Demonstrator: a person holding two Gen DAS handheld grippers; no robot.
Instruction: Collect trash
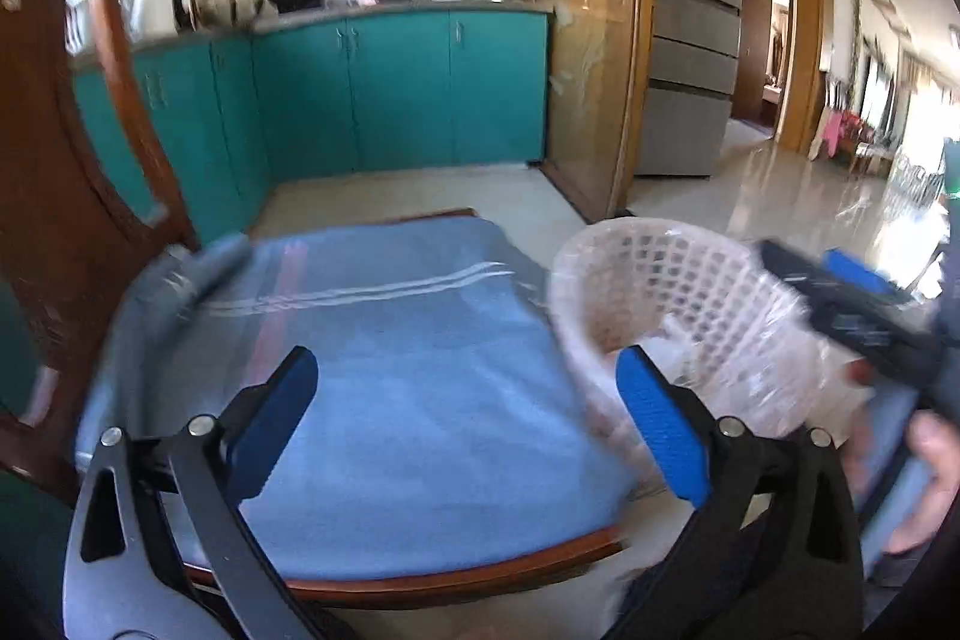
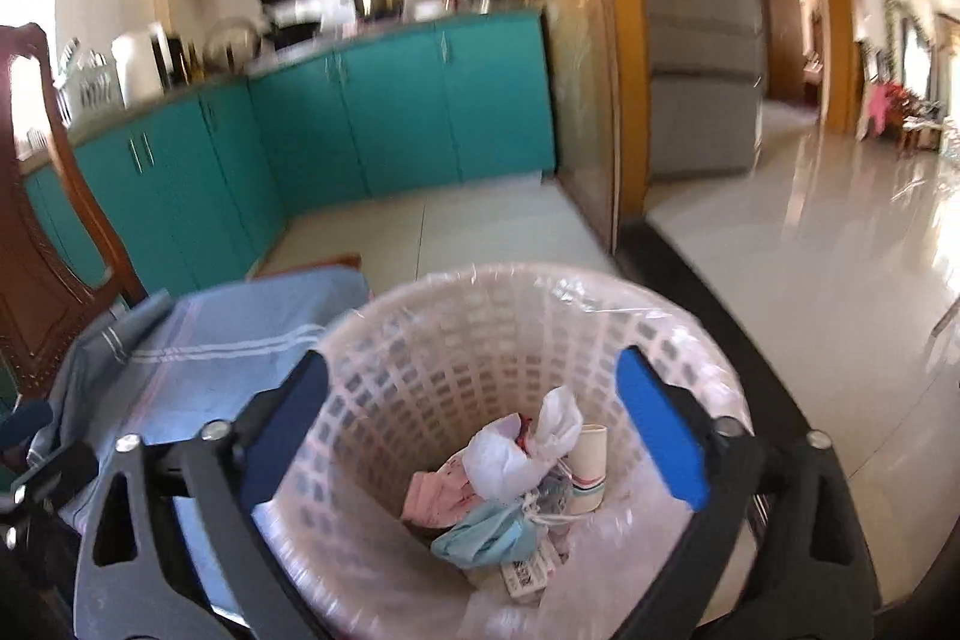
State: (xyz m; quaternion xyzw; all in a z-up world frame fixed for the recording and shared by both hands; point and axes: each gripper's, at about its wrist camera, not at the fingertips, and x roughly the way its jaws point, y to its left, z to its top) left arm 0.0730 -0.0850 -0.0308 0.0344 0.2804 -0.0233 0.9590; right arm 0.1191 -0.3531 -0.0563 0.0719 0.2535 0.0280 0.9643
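The trash (image 2: 516, 478), a crumpled bag, paper cup and wrappers, lies at the bottom of the lined basket (image 2: 600, 292) just right of the blue-covered chair (image 1: 420, 370); both grippers, left (image 1: 468, 418) and right (image 2: 474, 424), are spread and empty; I'd check the chair for leftovers, keeping the jaws clear of the liner.
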